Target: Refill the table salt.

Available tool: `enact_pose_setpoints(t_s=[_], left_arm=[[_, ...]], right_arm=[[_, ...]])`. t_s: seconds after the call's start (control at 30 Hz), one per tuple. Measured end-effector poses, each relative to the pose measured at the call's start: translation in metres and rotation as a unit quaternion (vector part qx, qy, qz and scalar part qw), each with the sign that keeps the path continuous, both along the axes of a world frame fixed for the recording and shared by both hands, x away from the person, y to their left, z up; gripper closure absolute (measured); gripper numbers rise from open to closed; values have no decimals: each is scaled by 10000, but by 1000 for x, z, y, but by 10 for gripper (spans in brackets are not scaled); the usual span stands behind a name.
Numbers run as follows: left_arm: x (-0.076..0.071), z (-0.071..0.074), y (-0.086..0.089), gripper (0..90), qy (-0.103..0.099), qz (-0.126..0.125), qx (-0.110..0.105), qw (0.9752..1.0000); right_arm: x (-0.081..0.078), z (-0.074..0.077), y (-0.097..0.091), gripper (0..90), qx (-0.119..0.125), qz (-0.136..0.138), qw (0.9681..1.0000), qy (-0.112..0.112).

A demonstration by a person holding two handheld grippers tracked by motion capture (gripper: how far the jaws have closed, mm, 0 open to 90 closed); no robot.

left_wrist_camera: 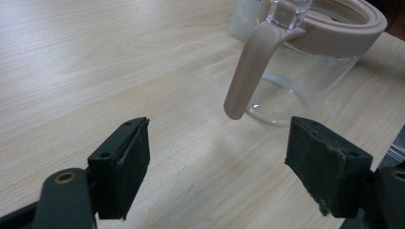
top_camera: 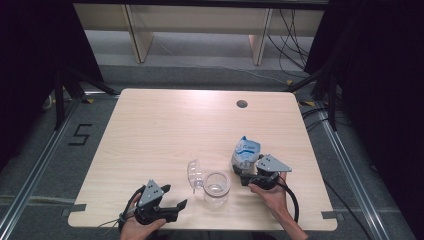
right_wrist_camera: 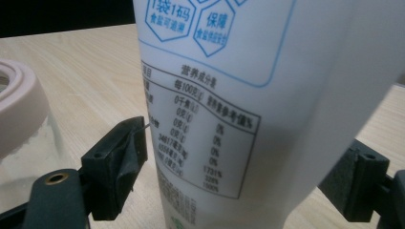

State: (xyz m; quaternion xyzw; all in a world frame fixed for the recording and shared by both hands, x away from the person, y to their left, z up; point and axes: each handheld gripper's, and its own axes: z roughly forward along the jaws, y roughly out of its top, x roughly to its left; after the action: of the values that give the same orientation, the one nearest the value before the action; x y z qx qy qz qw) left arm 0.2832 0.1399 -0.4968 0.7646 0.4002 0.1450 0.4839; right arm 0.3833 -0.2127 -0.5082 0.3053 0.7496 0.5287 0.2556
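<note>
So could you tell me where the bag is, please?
The bag stands right of centre in the high view, between the right gripper's open jaws, beside the jar.

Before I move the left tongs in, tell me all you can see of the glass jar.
The glass jar is clear, round and stands upright near the table's front edge, between the two tongs. A beige band rings its open mouth, and a beige latch lever hangs down its side. Its clear lid is swung open to the left. It looks empty. The white and blue bag stands just beside it; the open left tongs are clear of it.
</note>
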Motion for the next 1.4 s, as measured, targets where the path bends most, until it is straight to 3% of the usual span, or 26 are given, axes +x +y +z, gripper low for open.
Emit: enact_pose_setpoints(t_s=[0.03, 0.1, 0.2, 0.27, 0.3, 0.33, 0.37, 0.47, 0.57, 0.6, 0.63, 0.67, 0.7, 0.73, 0.77, 0.8, 0.83, 0.93, 1.07, 1.4], left_arm=[[0, 0, 0, 225, -1, -2, 5, 10000], [0, 0, 1, 225, -39, -37, 52, 10000], [0, 0, 1, 225, -41, -35, 48, 10000], [0, 0, 0, 225, -3, -7, 7, 10000], [0, 0, 0, 225, -5, -6, 9, 10000], [0, 0, 1, 225, -43, -43, 58, 10000], [0, 0, 1, 225, -37, -37, 53, 10000], [0, 1, 1, 225, -42, -43, 63, 10000], [0, 0, 1, 225, -43, -44, 63, 10000], [0, 0, 1, 225, -42, -48, 60, 10000], [0, 0, 1, 225, -36, -38, 53, 10000], [0, 0, 1, 225, -48, -56, 66, 10000], [0, 0, 1, 225, -70, -85, 81, 9999], [0, 0, 1, 225, -36, -40, 61, 10000], [-1, 0, 1, 225, -37, -40, 44, 10000], [0, 0, 1, 225, -70, -87, 77, 9999], [-1, 0, 1, 225, -37, -48, 48, 10000], [-1, 0, 0, 225, 8, -7, 22, 10000], [-1, 0, 1, 226, 3, -16, 32, 10000], [-1, 0, 1, 228, 7, -23, 49, 10000]], right_arm=[[0, 0, 0, 193, -7, 11, 10000, 23], [3, 0, 0, 195, -70, 9, 9998, -169], [2, -2, 3, 201, 91, -91, 9999, -17], [5, -2, 2, 202, 12, 28, 9999, -127], [3, -3, 4, 203, 45, 5, 10000, 88], [3, -3, 4, 203, 88, -2, 9999, 132], [5, -3, 3, 205, -27, -22, 10000, -38], [3, -4, 5, 210, 99, -84, 9997, 192], [5, -4, 5, 217, 84, -59, 9999, 120], [8, -5, 5, 220, 72, -31, 10000, -44], [8, -5, 6, 223, 63, -37, 10000, -45], [8, -6, 6, 228, 137, 37, 9998, 128], [8, -6, 6, 231, 98, 43, 9999, 84], [6, -6, 8, 234, 204, -22, 9996, 193], [8, -7, 7, 240, 121, -73, 9999, 49], [8, -6, 7, 245, 119, 5, 9999, 110], [9, -6, 6, 251, 88, -14, 10000, 24], [9, -7, 8, 280, 197, 31, 9997, 159], [11, -8, 8, 291, 229, 59, 9997, 79], [12, -8, 9, 305, 30, 32, 10000, -2]])
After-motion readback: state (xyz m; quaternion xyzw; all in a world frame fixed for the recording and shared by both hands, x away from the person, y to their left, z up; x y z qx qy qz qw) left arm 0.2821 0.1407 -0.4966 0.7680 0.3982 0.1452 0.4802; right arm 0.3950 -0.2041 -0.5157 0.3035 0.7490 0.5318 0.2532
